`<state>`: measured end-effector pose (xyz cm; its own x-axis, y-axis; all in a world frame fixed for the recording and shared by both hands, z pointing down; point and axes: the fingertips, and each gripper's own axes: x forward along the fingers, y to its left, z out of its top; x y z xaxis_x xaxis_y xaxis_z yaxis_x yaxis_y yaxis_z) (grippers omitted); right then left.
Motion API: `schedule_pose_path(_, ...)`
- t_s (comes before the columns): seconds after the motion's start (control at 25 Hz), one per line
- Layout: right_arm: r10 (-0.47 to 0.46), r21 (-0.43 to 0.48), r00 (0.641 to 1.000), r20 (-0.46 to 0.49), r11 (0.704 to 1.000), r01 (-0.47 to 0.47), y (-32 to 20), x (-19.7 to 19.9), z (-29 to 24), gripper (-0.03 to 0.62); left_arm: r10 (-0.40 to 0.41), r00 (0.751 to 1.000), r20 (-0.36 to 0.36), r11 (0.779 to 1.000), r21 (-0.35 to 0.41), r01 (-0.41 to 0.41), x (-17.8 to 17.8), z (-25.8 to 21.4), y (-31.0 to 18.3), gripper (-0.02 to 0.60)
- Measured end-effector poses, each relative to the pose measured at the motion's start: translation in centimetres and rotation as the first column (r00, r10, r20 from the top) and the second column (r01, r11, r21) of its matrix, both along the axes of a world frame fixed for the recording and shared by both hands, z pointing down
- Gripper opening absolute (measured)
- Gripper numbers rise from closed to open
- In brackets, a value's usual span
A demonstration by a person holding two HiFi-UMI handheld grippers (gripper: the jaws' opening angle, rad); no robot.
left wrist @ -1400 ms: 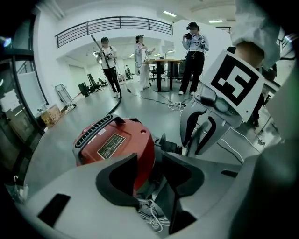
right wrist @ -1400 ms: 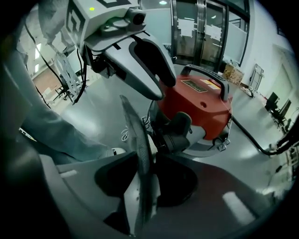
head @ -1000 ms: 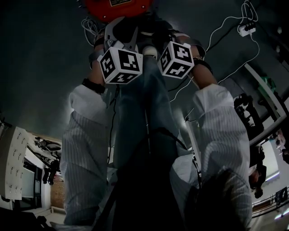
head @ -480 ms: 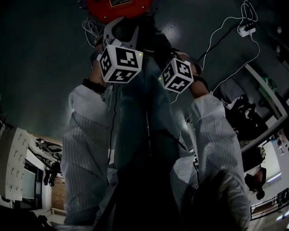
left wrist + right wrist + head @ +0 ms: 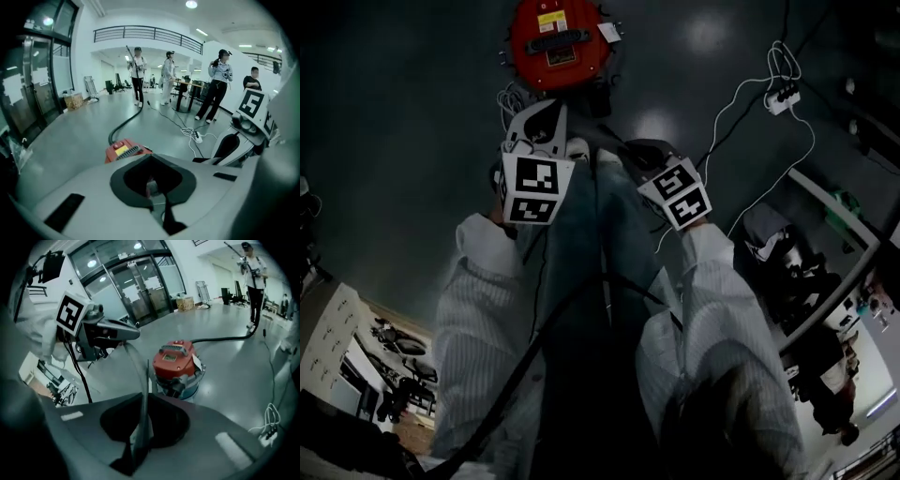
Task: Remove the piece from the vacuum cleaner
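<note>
Head view is showing the left gripper and right gripper being held side by side above the floor, jaws pressed together on nothing, seemingly being readied for a reach. The red vacuum cleaner is being faced, just beyond both tips, untouched, its black hose trailing far right.

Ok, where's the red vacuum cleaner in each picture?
Head view: the vacuum cleaner is at the top centre.
Left gripper view: the vacuum cleaner is low, just left of centre.
Right gripper view: the vacuum cleaner is in the middle, slightly right.
Shared landmark: the white power strip on the floor.
</note>
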<state>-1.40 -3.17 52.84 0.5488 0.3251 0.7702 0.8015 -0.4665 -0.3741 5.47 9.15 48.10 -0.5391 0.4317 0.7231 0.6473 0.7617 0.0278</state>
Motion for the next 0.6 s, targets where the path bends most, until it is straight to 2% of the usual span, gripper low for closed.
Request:
schedule_pose_path(0.12,0.094,-0.039,0.995,-0.016,0.995,-0.094,1.3,-0.8,-7.4,0.031,-0.155,0.988,0.004,0.984,-0.094,0.154,2.2,-8.4,1.7,0.005)
schedule_pose_path(0.24,0.178,-0.059,0.982,-0.067,0.982,-0.182,1.4,-1.3,-14.7,0.032,-0.264,0.963,0.056,0.955,-0.123,0.269,3.9,-16.8,1.5,0.005)
schedule_pose_path(0.36,0.229,-0.094,0.966,-0.122,0.966,-0.241,0.9,-1.7,-21.2,0.031,-0.294,0.952,0.085,0.944,-0.130,0.303,4.6,-22.8,-0.9,0.005)
schedule_pose_path(0.6,0.237,-0.233,0.942,-0.239,0.927,-0.293,2.0,-1.2,-31.8,0.031,-0.260,0.961,0.092,0.936,-0.221,0.274,4.5,-29.7,-3.5,0.005)
